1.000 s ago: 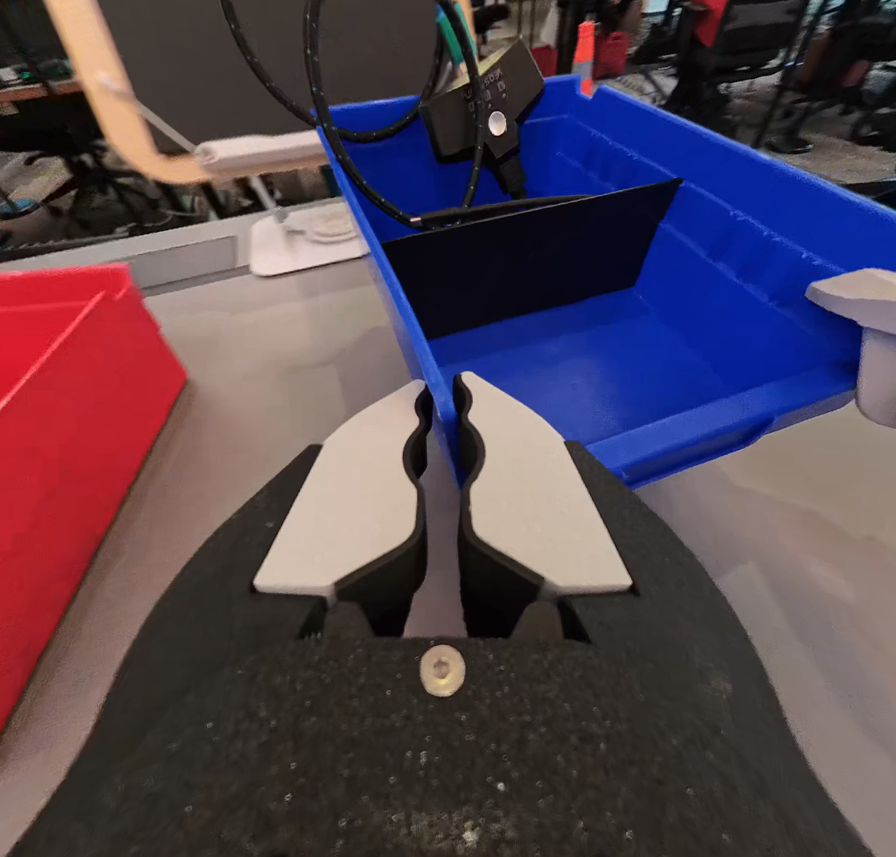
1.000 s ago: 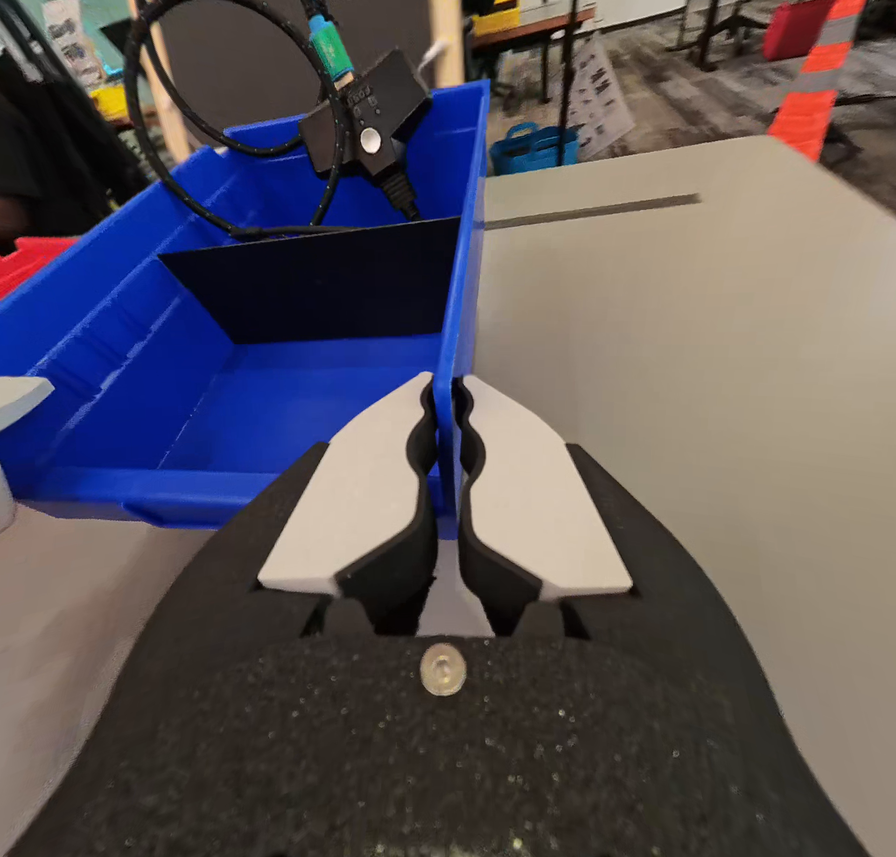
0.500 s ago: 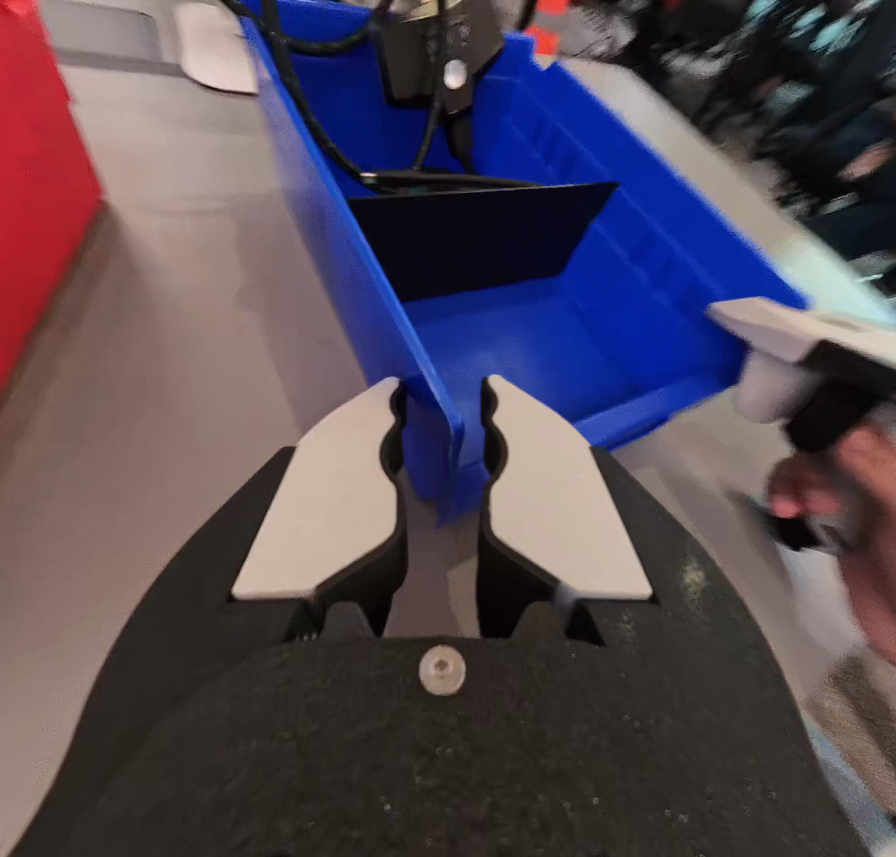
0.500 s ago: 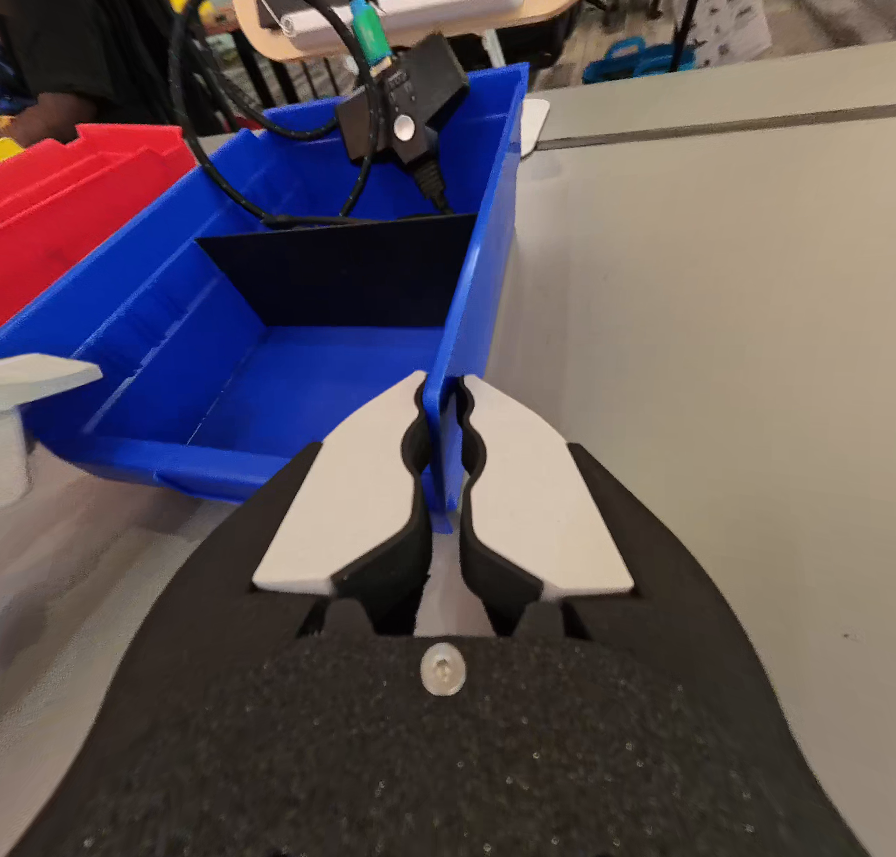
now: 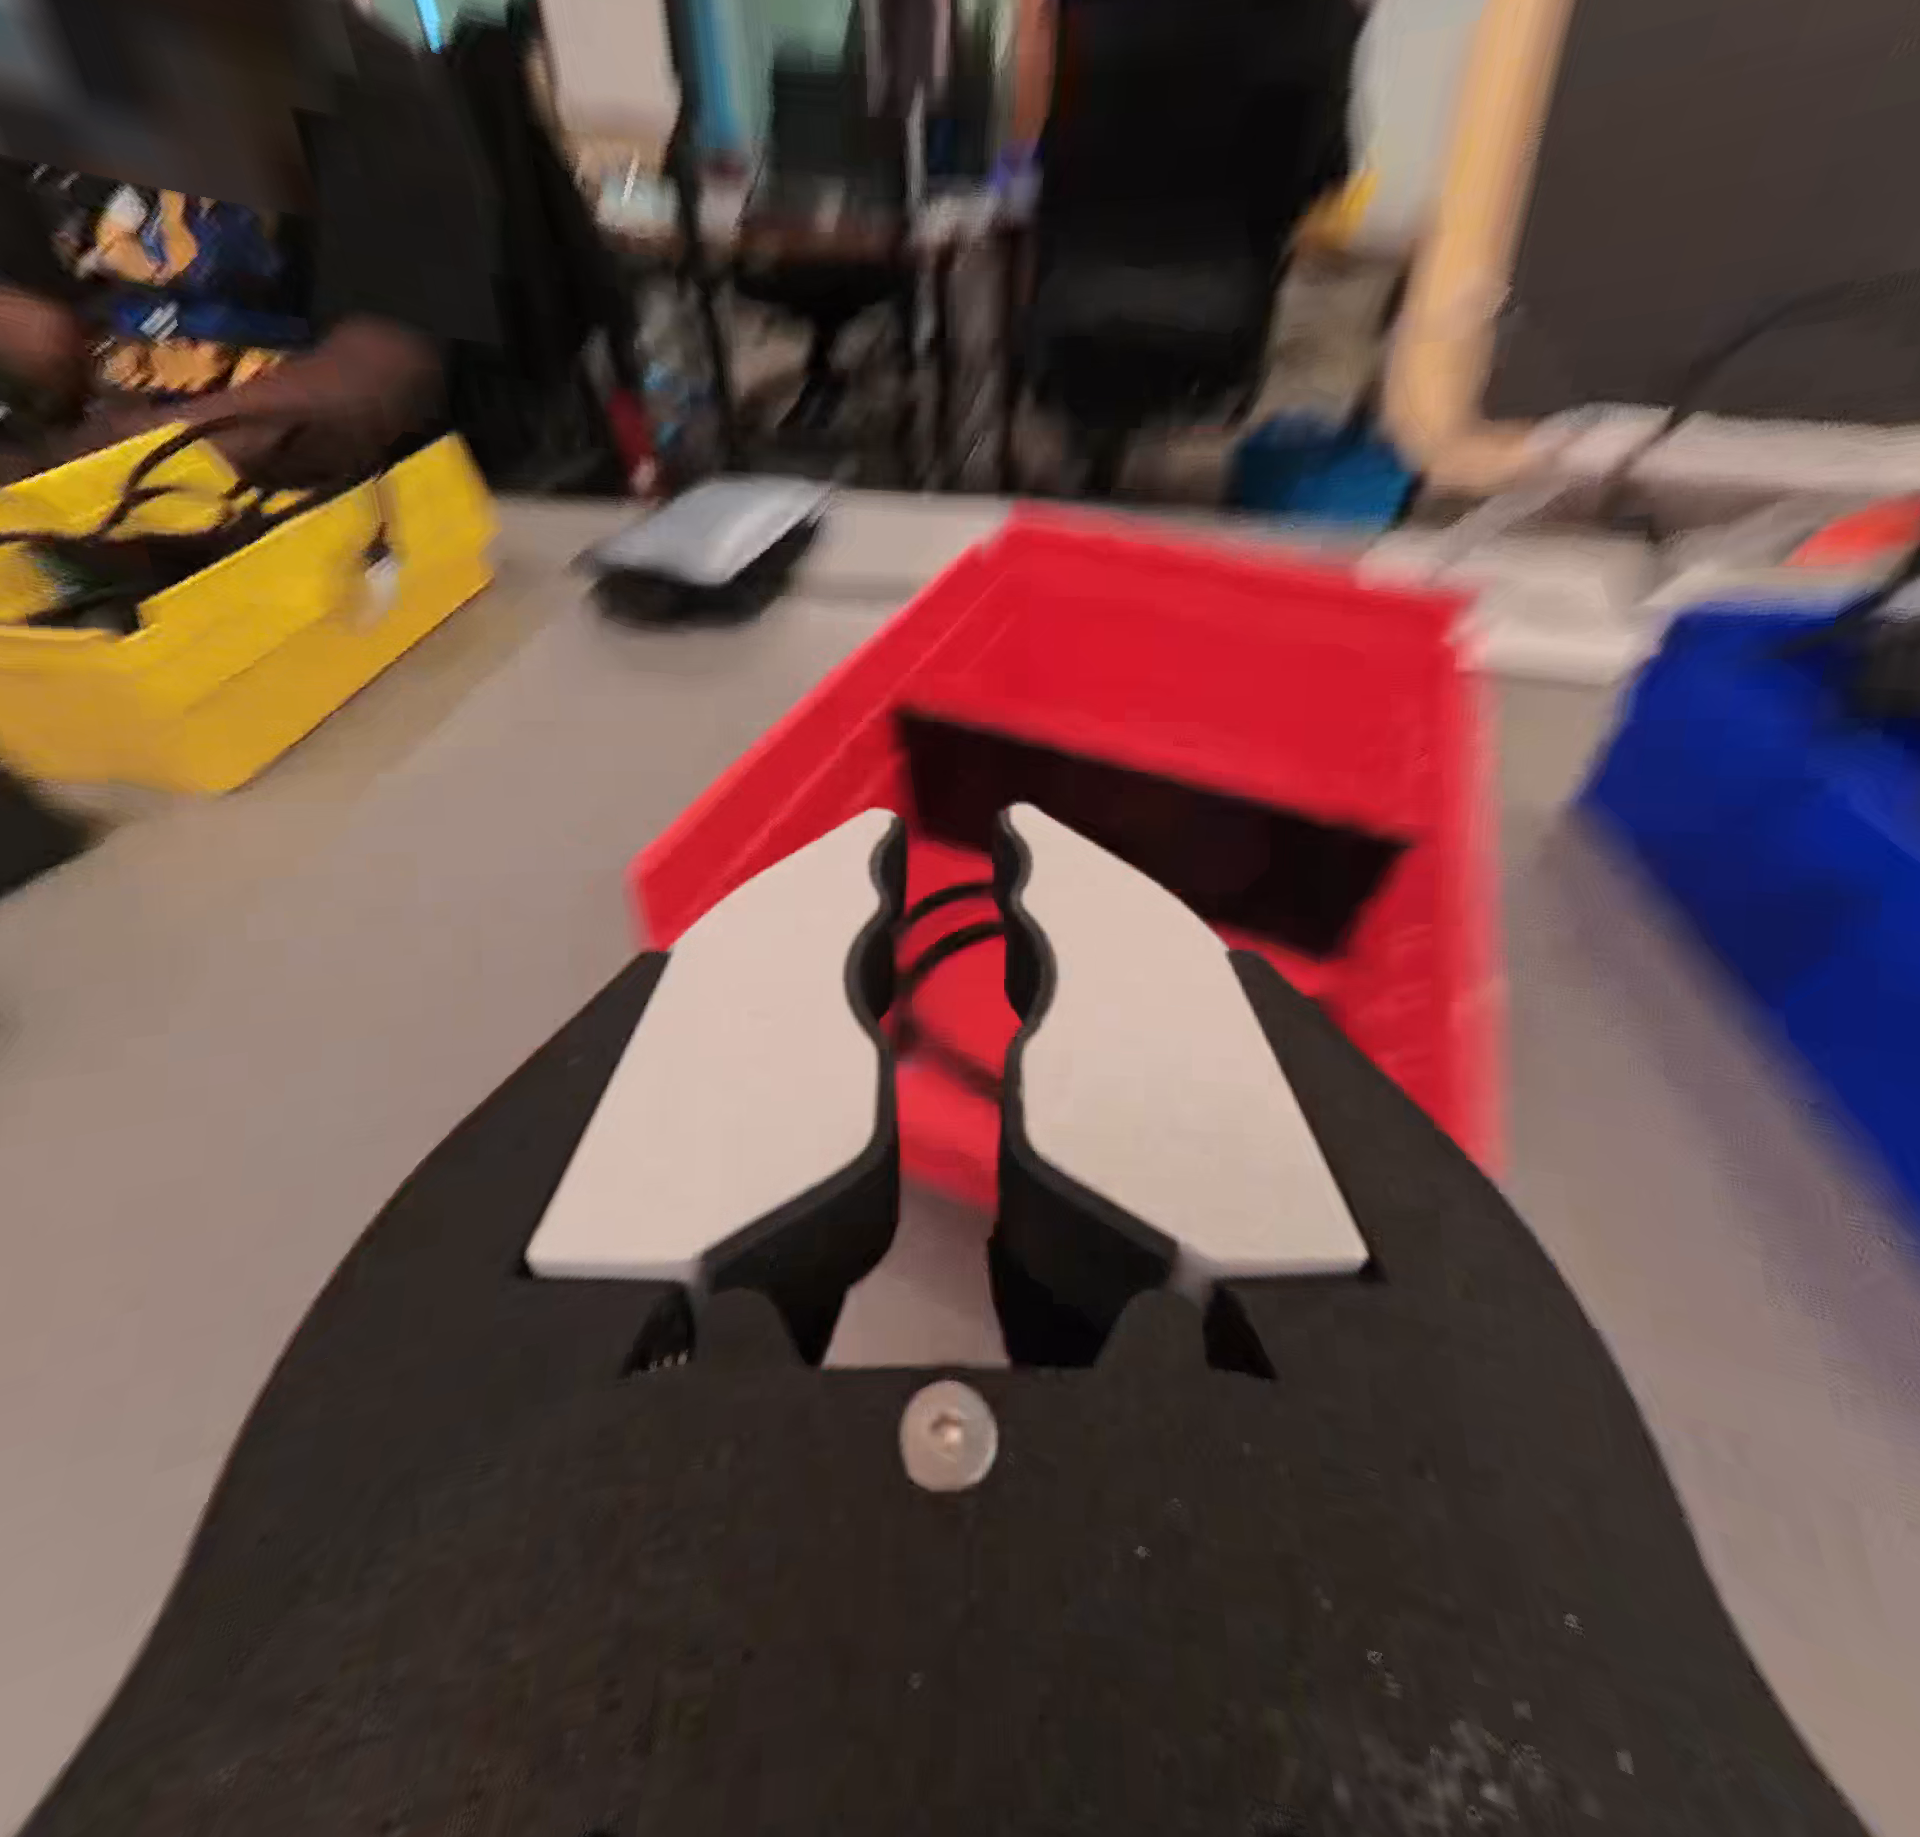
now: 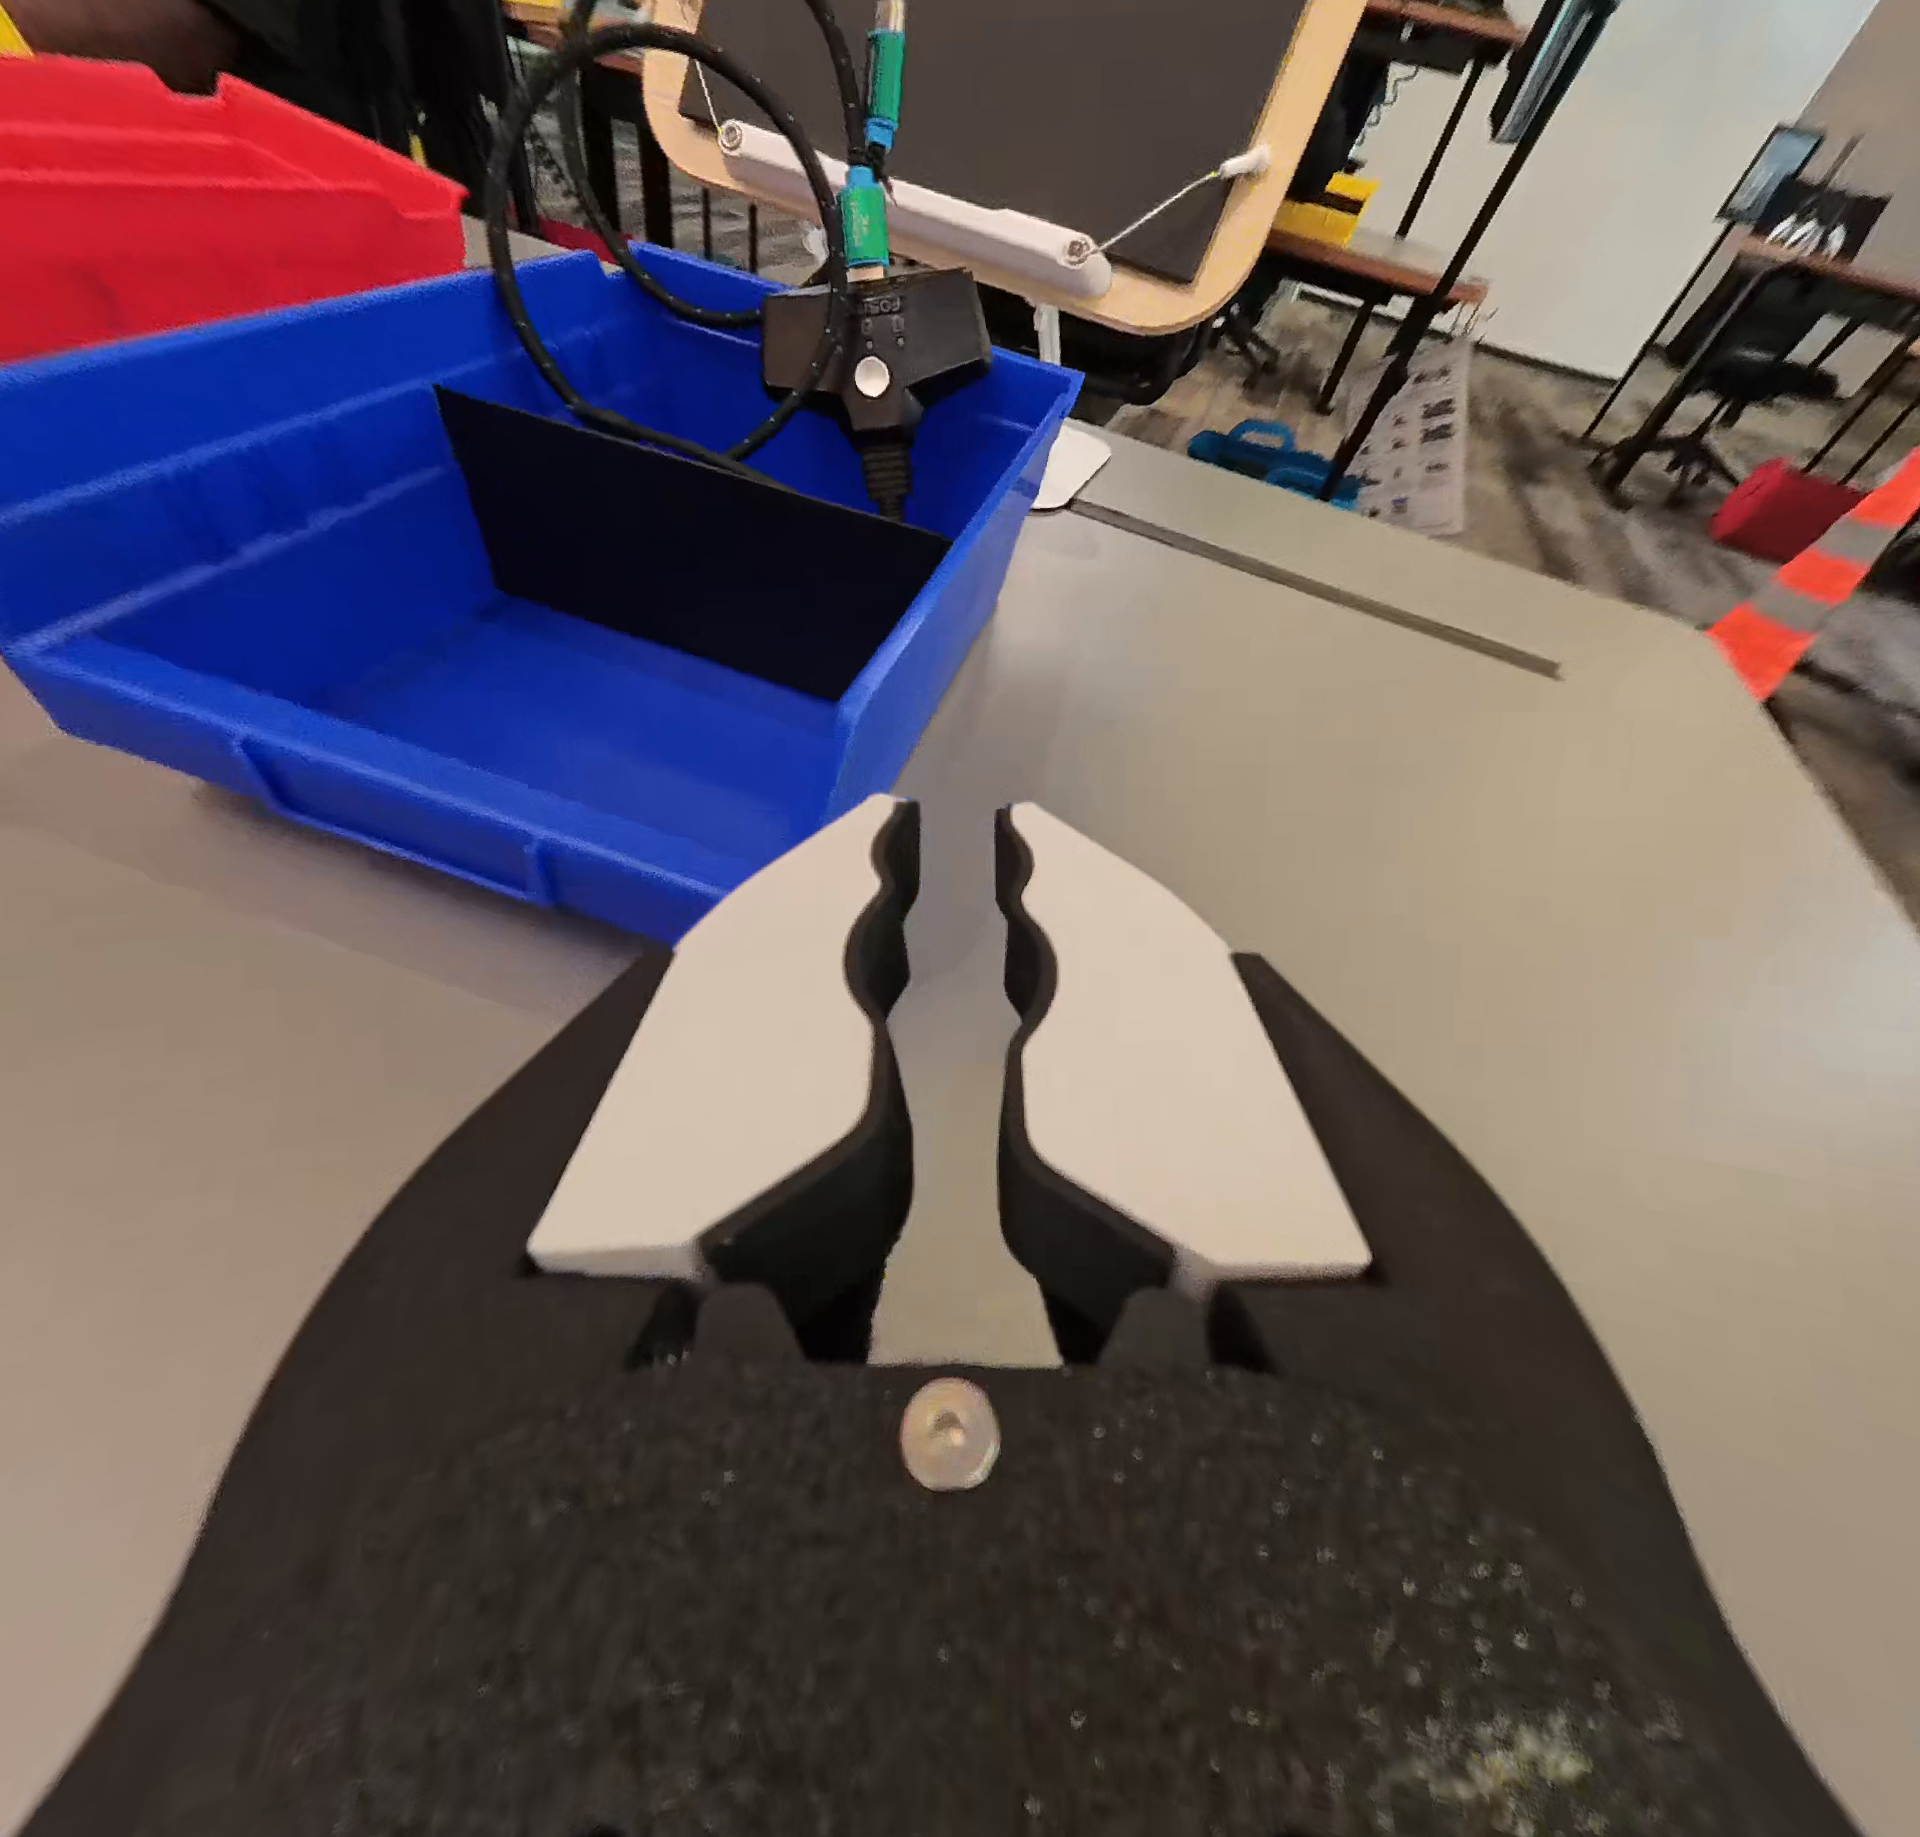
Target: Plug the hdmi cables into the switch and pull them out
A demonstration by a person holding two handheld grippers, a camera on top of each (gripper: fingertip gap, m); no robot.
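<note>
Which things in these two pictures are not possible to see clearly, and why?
- Left wrist view: motion blur; the black cable in the red bin is mostly hidden by the left gripper.
- Right wrist view: the divider hides the blue bin's rear floor; the switch's ports are too small.

Grey tabletop (image 6: 1351, 852) w/ a thin dark seam (image 6: 1320, 582) across it; behind it a dark panel in a rounded light-wood frame (image 6: 1288, 177), white bar (image 6: 914, 208) strung across its lower edge. Right wrist view: patterned carpet floor (image 6: 1538, 416), black-legged desks (image 6: 1382, 260), white wall (image 6: 1704, 73), orange-and-grey striped post (image 6: 1829, 582). Left wrist view is blurred: black office chair (image 5: 1174, 260) & more desks, details unclear.
</note>
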